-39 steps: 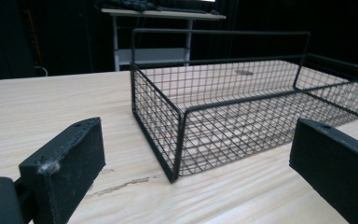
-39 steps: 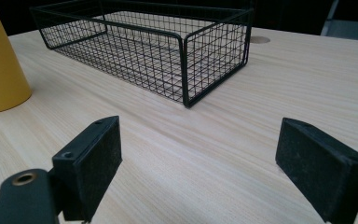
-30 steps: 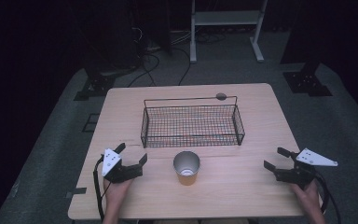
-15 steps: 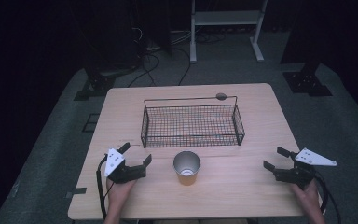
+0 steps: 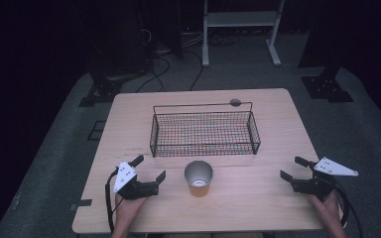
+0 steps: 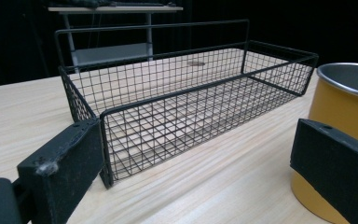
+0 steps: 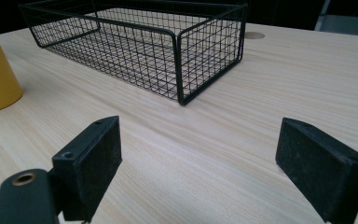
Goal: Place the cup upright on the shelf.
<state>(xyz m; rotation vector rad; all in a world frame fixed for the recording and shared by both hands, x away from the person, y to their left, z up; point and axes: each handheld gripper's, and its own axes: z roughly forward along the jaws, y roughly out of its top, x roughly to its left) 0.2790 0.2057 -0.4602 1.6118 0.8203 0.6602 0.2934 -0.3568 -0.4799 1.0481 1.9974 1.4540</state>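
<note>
Pale wood bench (image 5: pixel 258 198) carries a yellow metal-lined cup (image 5: pixel 198 178), upright just right of the left gripper's (image 5: pixel 150 168) wide-spread fingers (image 6: pixel 65 168); it looks light, rigid and smooth, best pinched across its wall, with the wire basket (image 5: pixel 204 133) beyond and the right gripper (image 5: pixel 294 168) likewise spread, well apart.
</note>
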